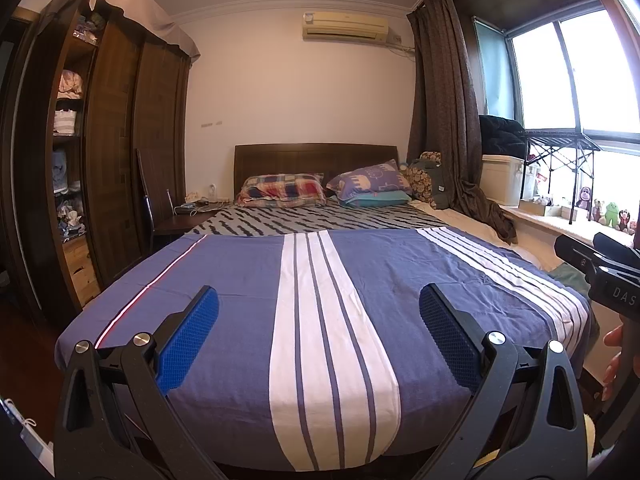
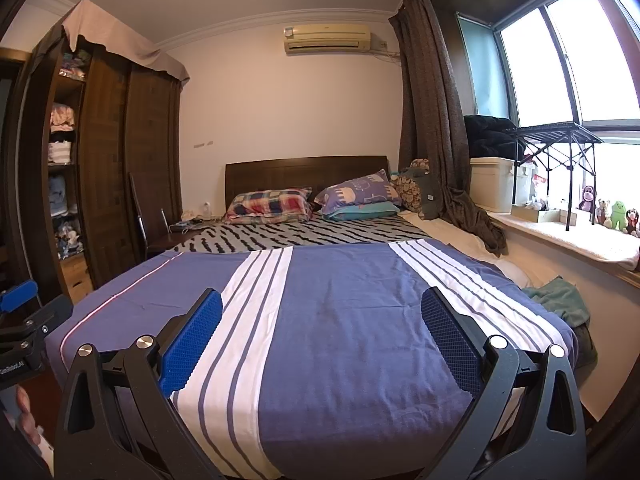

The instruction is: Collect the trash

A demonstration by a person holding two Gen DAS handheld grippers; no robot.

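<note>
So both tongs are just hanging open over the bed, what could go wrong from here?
No trash is plainly visible, so the open left tongs or right tongs might grab something that isn't rubbish, like the green cloth at the bed's edge. A low pinch could also snag the striped cover and drag it. The plush toys on the sill look easy to knock over if a reach goes that way.

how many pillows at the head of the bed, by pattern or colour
plaid pillow: 1
purple elephant-print pillow: 1
teal pillow, under the elephant one: 1
total: 3
A brown patterned cushion beside them is not counted.
</note>
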